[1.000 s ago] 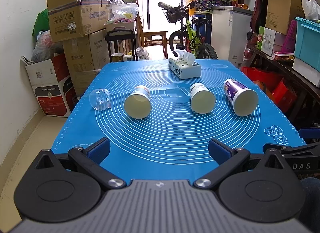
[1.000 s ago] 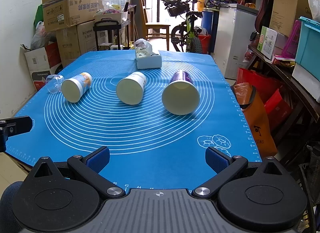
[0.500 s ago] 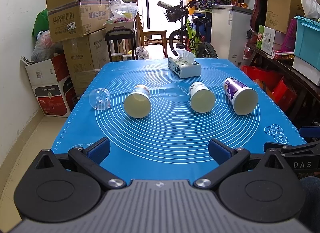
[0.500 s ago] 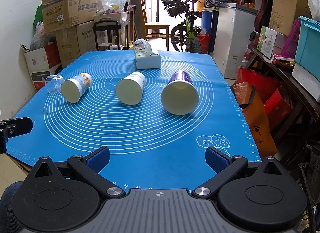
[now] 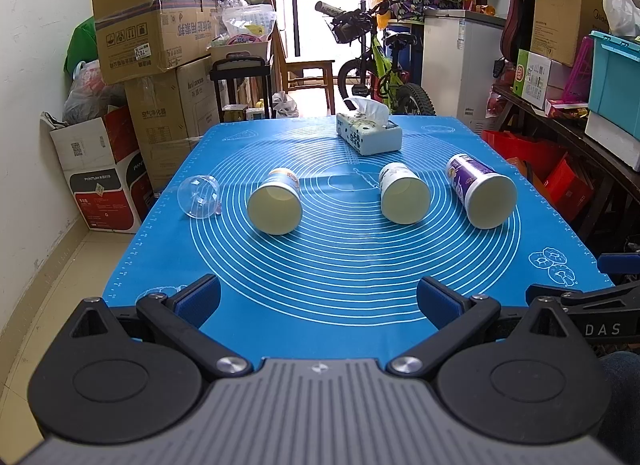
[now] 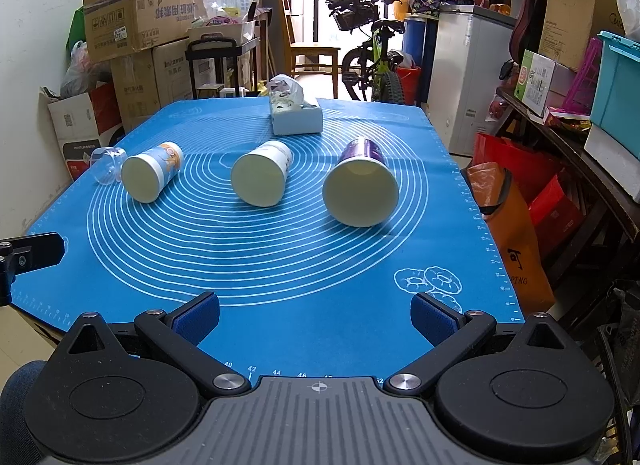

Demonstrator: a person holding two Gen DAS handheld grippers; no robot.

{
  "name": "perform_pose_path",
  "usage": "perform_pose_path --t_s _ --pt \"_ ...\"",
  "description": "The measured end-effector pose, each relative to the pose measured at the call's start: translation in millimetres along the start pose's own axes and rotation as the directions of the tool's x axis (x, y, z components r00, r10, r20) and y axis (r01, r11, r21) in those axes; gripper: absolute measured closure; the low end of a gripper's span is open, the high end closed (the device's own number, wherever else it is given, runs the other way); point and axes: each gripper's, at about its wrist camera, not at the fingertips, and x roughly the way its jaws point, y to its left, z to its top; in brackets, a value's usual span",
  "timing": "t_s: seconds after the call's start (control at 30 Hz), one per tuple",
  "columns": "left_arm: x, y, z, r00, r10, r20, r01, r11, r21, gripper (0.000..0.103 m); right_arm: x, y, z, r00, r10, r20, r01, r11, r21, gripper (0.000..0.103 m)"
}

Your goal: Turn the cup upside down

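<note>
Blue mat [image 5: 360, 265]: 3 paper cups [image 5: 275, 202] sideways; both grippers [image 5: 318, 299] wide.

Four cups [image 5: 404, 199] on their sides in a row across the mat [image 5: 340, 265], tissue box [image 5: 369, 133] behind.

A cluttered home storage room. Stacked cardboard boxes [image 5: 140, 29] line the far left wall, a child's bicycle [image 5: 380, 65] stands by the far window, and a white freezer [image 5: 460, 69] sits far right behind the bench [image 5: 320, 265].

Near mat [image 5: 320, 285] bare; three paper cups, clear cup [image 5: 199, 197] across middle, gaps between; tissue box [image 5: 370, 133] behind
</note>
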Motion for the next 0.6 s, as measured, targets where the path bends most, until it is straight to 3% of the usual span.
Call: perform_pose_path --t_s 0.6 --pt "13 19 7 0.999 0.042 0.000 -0.042 0.999 0.020 0.000 6 6 14 0.999 0.032 0.022 -0.033 0.998 0.049 0.002"
